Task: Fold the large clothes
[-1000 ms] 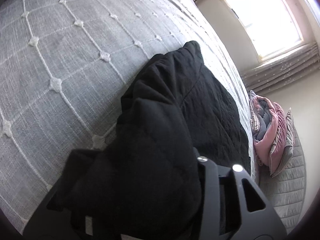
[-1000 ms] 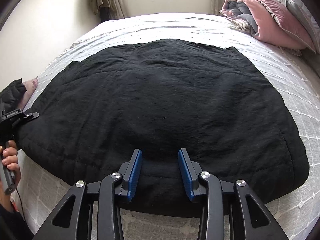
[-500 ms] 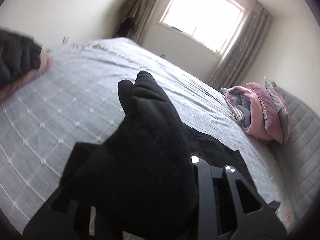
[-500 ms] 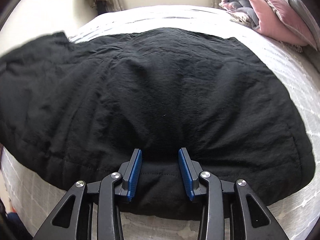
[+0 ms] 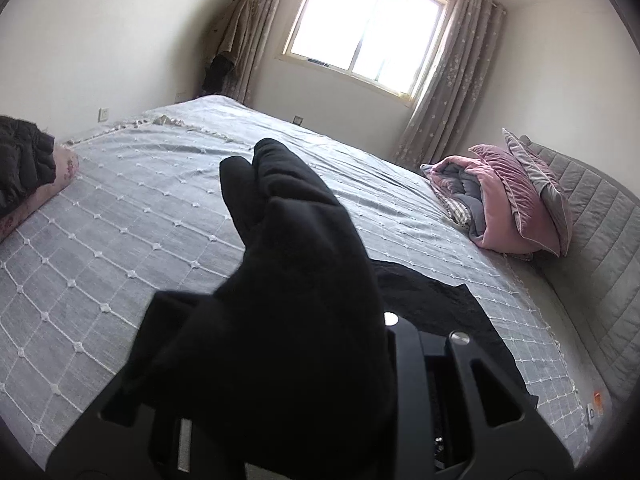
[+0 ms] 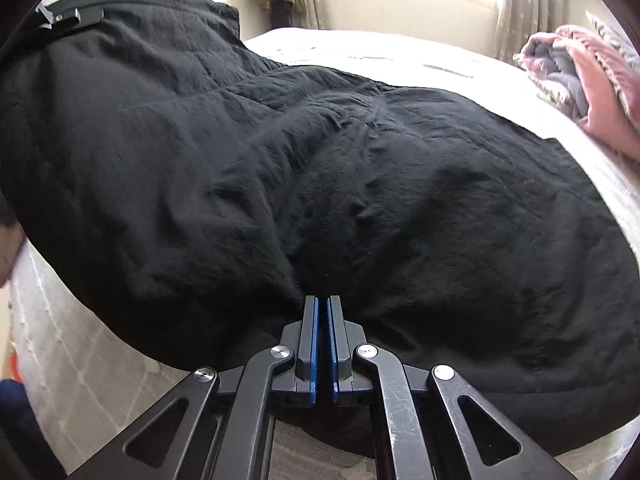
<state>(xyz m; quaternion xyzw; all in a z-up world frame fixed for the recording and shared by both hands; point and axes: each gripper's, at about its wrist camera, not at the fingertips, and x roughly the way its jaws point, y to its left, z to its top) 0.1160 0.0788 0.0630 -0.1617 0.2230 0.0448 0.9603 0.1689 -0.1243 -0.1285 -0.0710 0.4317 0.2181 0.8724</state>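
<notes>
Black garment (image 6: 360, 200): spread over the near side of the bed (image 5: 120, 232), its left part lifted off the cover.
Right gripper (image 6: 322, 308): low at the garment's near hem, blue pads almost together, pinching the hem.
Left gripper (image 5: 280, 380): raised above the bed, draped in bunched black cloth.
Hidden: left fingers buried under cloth; grip cannot be told.
Beyond garment: pink bedding (image 5: 516, 200) at the headboard, window (image 5: 364, 28) past the bed.
</notes>
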